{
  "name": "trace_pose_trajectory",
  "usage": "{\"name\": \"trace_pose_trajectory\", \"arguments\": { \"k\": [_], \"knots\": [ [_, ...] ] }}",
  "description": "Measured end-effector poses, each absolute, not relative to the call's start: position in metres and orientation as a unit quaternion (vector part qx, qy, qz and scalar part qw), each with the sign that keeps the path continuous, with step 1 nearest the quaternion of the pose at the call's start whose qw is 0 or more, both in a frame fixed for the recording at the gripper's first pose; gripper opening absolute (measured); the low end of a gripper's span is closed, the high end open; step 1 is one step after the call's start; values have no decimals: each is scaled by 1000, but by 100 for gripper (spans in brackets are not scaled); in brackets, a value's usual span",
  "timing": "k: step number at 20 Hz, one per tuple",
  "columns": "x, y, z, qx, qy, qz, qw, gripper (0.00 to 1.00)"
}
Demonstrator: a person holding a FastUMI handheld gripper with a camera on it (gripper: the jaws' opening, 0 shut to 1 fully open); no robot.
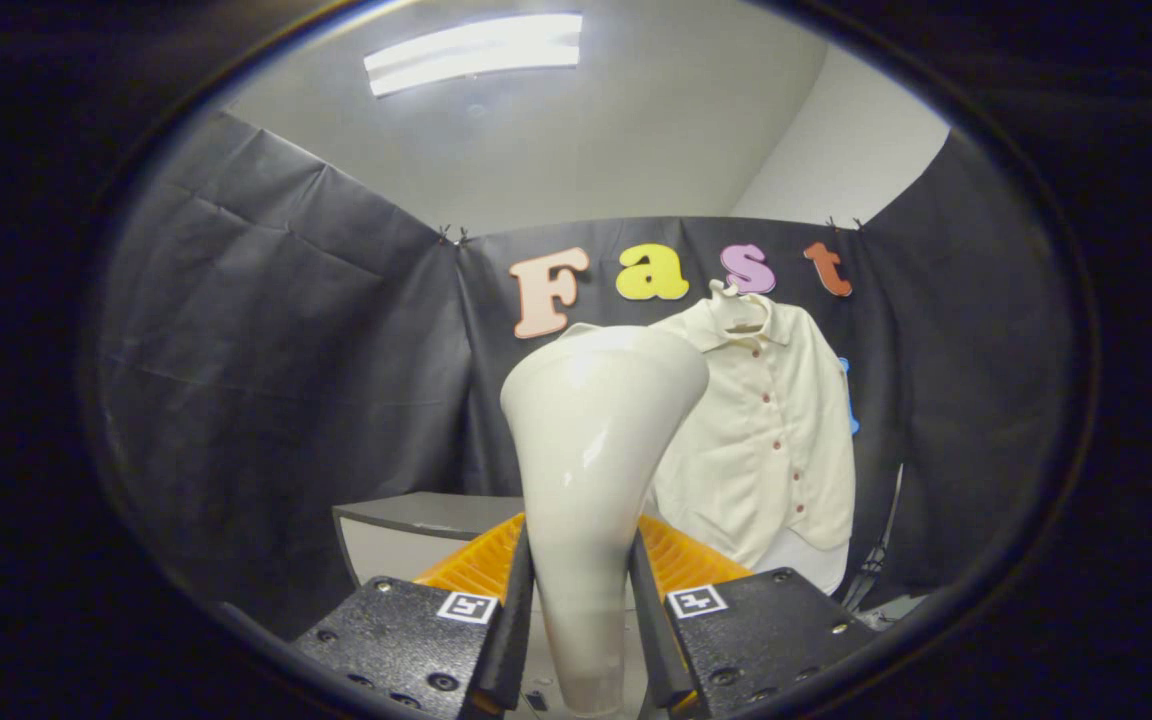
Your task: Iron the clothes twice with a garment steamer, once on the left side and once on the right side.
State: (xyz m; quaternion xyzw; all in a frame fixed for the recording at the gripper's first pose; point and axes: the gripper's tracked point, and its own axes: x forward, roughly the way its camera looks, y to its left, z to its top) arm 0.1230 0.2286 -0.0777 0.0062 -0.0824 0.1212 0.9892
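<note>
**Steamer gripped and raised; no pass on shirt judged done yet**

The garment steamer (591, 450) is held upright betw. the fingers: a glossy white body, narrow at the neck where it is gripped, flaring to a wide head at the top. The gripper (581, 590) is closed on that neck, with both fingers pressed against its sides, one on each flank. Orange ribbed parts are seen just behind the fingers on both sides.

Beyond the steamer, and a bit to its right, a cream button-front shirt (771, 440) is hung on a hanger (736, 300) against the black booth wall (276, 380). Collar at top, a row of small dark buttons down the placket, sleeves hanging loose. The steamer head is seen to overlap the shirt's left edge in the view, but a clear gap in depth is judged to remain; no contact w/ the fabric is visible.

A grey-topped cabinet or table (416, 515) is seen low down, left of the shirt & behind the fingers. A strip light (476, 55) is mounted on the ceiling above.

Progress, as judged: pick-up appears done, steamer is in hand. Approach to the shirt is left, then both strokes, left side and right side. Whether steam is being emitted cannot be told.
</note>
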Motion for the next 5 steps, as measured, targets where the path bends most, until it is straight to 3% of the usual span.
{"name": "trace_pose_trajectory", "arguments": {
  "k": [5],
  "knots": [
    [126,234,-88,12,-81,122,989,48]
  ]
}}
